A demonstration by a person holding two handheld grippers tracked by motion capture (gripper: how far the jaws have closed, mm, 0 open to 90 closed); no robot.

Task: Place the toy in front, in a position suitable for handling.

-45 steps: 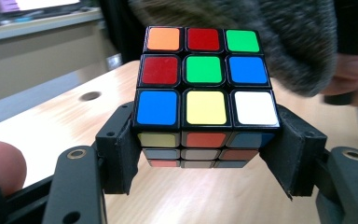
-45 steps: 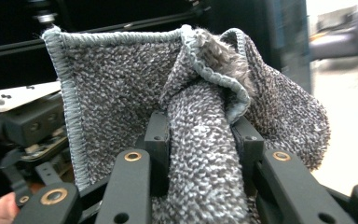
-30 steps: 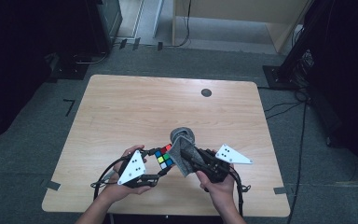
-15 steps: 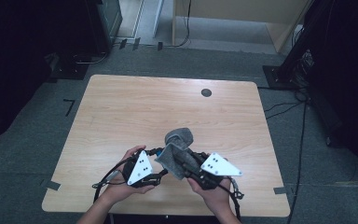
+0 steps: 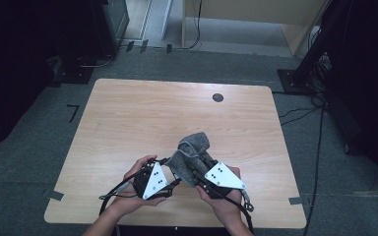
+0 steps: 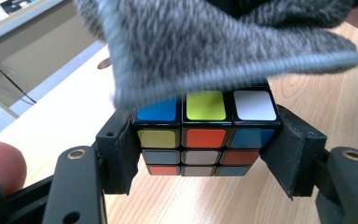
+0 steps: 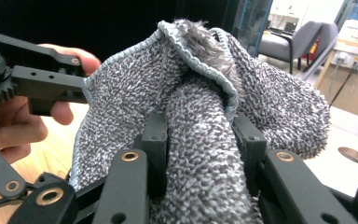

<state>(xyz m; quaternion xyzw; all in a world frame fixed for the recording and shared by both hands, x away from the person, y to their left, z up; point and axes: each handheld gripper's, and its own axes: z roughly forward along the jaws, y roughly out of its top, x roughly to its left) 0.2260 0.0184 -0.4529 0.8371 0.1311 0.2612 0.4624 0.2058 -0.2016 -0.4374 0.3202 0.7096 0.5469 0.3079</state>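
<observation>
Low in the centre of the high view, above the near edge of the wooden table point(image 5: 128, 113), the left gripper point(image 6: 205, 149) pinches a colour-tiled puzzle cube point(image 6: 207, 140) between its two pads, one pressed to each side. The right gripper point(image 7: 200, 140) is closed on a thick fold of a grey towelling cloth point(image 7: 205, 93). In the left gripper view the cloth point(image 6: 214, 42) drapes across the upper frame, covering the cube's top rear.
</observation>
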